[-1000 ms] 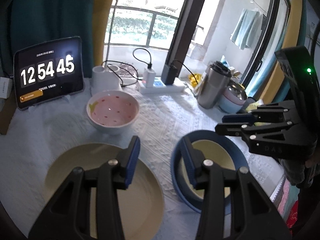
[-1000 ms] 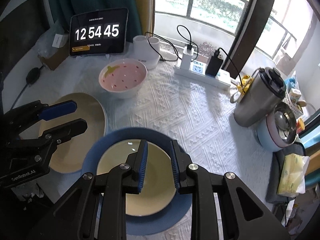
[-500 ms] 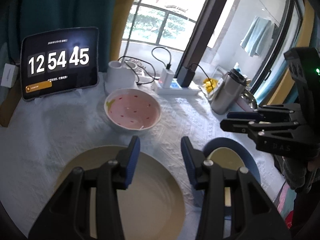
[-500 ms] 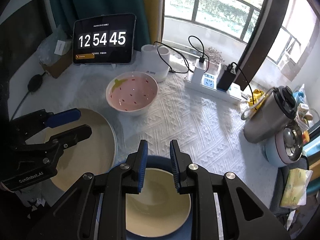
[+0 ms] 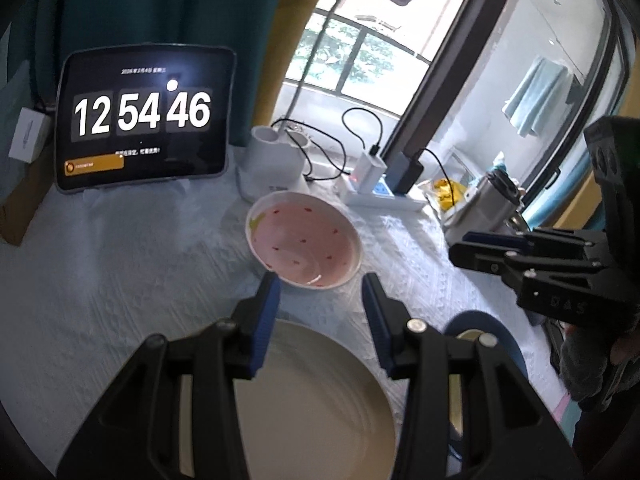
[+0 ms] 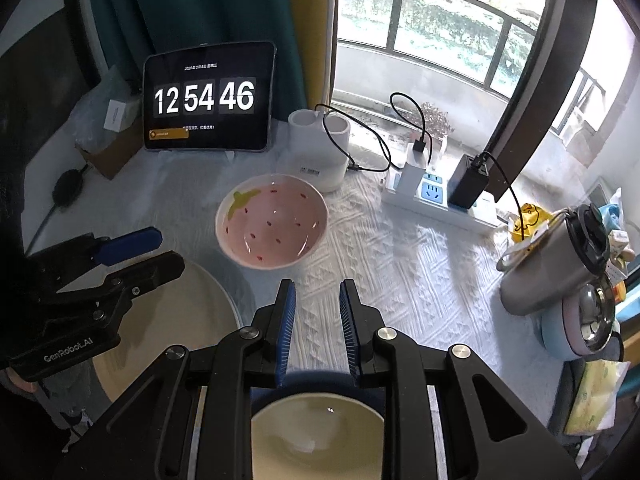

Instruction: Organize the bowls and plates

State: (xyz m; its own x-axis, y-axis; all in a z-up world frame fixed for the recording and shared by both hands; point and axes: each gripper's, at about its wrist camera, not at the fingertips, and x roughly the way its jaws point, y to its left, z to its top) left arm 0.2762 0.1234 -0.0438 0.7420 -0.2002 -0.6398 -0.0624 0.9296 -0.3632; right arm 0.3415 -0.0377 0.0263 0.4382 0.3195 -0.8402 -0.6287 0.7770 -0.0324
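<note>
While the clock (image 6: 208, 98) at the back of the table is showing 12 54 46, two grippers are hanging over the white tablecloth (image 6: 420, 264). The left gripper (image 5: 320, 304) is sitting above a big cream plate (image 5: 316, 404), and its jaws are wide apart with nothing between them. Just past its fingertips, a pink bowl (image 5: 304, 240) with red dots is resting near the middle of the table. The right gripper (image 6: 317, 320) is floating over a cream bowl (image 6: 316, 436) that is sitting inside a blue plate (image 6: 320, 382). Its jaws are a little apart and are holding nothing. A silver cup (image 6: 556, 264) is standing off to the right, beside a white power strip (image 6: 436, 200).
</note>
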